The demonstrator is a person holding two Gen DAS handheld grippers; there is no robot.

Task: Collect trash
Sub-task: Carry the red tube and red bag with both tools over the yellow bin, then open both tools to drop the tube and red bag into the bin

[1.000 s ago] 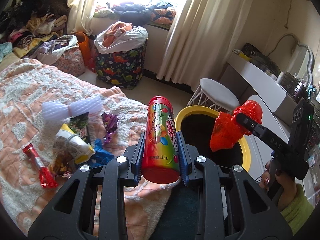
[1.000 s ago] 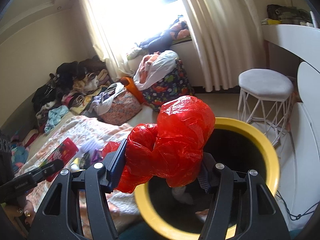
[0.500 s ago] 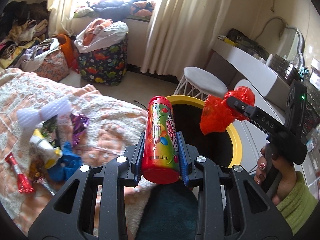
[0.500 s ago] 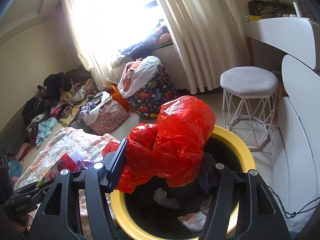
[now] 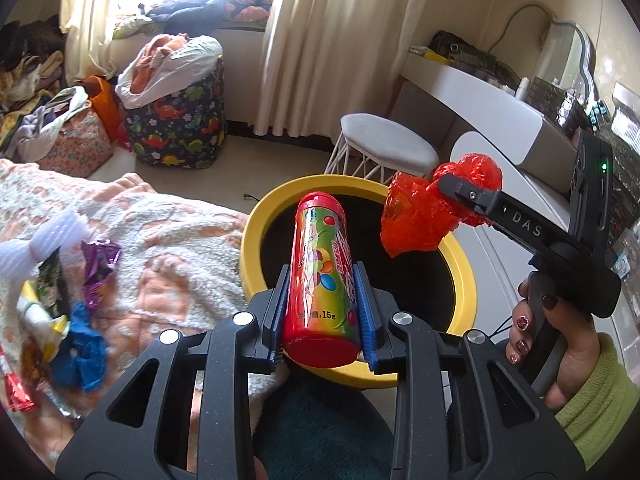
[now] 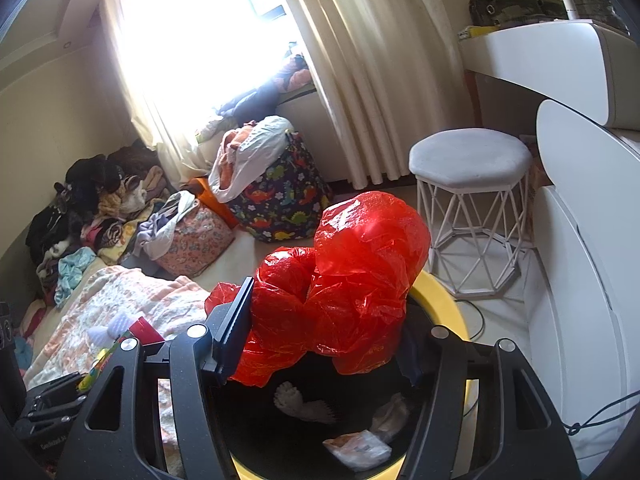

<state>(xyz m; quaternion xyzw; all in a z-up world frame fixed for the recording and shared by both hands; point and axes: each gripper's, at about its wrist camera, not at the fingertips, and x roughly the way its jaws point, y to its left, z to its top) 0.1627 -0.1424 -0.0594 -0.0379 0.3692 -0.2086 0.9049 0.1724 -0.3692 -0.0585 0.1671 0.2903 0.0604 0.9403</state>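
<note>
Both grippers hold trash over the yellow-rimmed bin (image 5: 256, 240).

Left gripper (image 5: 322, 312) fingers clamp a red-capped, candy-printed tube (image 5: 322, 280); right gripper (image 6: 320, 344) fingers pinch a crumpled, glossy red plastic bag (image 6: 352, 280).

The left wrist camera sits just behind the left gripper (image 5: 322, 312), looking forward and slightly down along its fingers, close over the near rim of the yellow bin (image 5: 256, 236), with the bed (image 5: 168, 240) on the left. The right wrist camera rides behind the right gripper (image 6: 320, 344), close above the same bin (image 6: 434, 292). Both views share the bin, the stool (image 5: 388, 150) (image 6: 468, 160) beyond it, the far curtain (image 5: 340, 40) (image 6: 360, 60) and the bed (image 6: 120, 304)
</note>
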